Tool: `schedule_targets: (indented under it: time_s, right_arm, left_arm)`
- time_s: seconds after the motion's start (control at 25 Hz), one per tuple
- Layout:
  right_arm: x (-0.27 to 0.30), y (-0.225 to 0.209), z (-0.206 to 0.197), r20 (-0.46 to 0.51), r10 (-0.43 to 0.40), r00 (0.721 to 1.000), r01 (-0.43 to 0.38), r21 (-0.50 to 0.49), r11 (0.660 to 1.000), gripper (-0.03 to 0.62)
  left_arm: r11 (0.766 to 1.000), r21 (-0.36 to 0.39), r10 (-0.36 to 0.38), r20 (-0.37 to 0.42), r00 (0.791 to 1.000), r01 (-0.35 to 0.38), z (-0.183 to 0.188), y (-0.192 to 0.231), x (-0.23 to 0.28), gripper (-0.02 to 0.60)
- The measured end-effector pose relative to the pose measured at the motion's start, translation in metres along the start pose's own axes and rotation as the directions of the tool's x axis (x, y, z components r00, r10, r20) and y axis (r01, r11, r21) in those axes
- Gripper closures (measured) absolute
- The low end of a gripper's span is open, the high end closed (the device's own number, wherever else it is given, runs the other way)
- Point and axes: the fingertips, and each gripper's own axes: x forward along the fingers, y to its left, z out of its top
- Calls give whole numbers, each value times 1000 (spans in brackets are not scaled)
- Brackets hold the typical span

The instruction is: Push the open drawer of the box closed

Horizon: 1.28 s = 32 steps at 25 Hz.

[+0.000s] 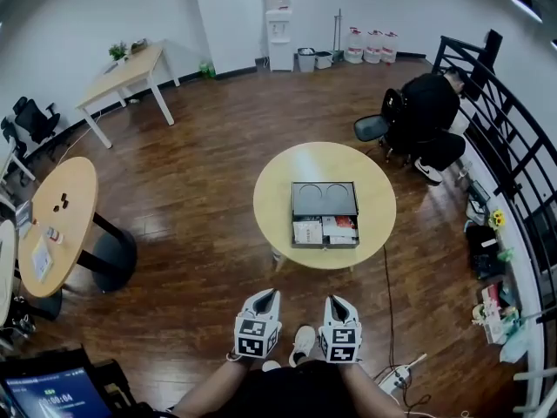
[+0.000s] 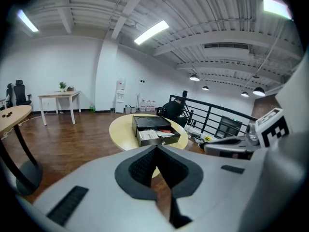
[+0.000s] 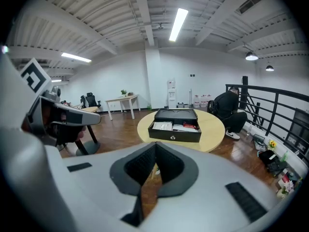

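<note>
I hold both claws low in front of me, over the wood floor (image 1: 191,190) and well short of the round table (image 1: 271,200). My left claw (image 1: 266,296) has its two jaws brought together at the tips, with nothing between them; its own view shows the dark pads meeting in a point (image 2: 157,149). My right claw (image 1: 336,302) stands just beside it, equally narrow, tips pressed together on nothing (image 3: 155,146). The box (image 1: 324,198), black and flat-topped, sits near the middle of the tabletop. Its drawer (image 1: 325,231) is pulled out on the side facing me, the front reaching toward the near edge of the tabletop but not past it. Inside the drawer lie white papers (image 1: 307,231) and something red (image 1: 343,225). From my right claw the drawer front shows a small round knob (image 3: 173,137) at its centre. Beyond the far right edge of the table a person (image 1: 428,111) in dark clothes sits beside a black railing (image 1: 513,155).
</note>
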Motion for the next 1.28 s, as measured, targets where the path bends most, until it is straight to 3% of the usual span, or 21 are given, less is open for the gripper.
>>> schedule_targets:
  time_s: [0.72, 1.28]
  right_arm:
    - [78, -36, 6, -70, 66, 995, -66, 16, 998, 589]
    - [140, -51, -4, -153, 21, 988, -17, 30, 999, 589]
  left_arm:
    - [996, 0, 92, -42, 995, -92, 29, 20, 64, 581]
    - [999, 14, 47, -93, 995, -46, 25, 41, 120, 581]
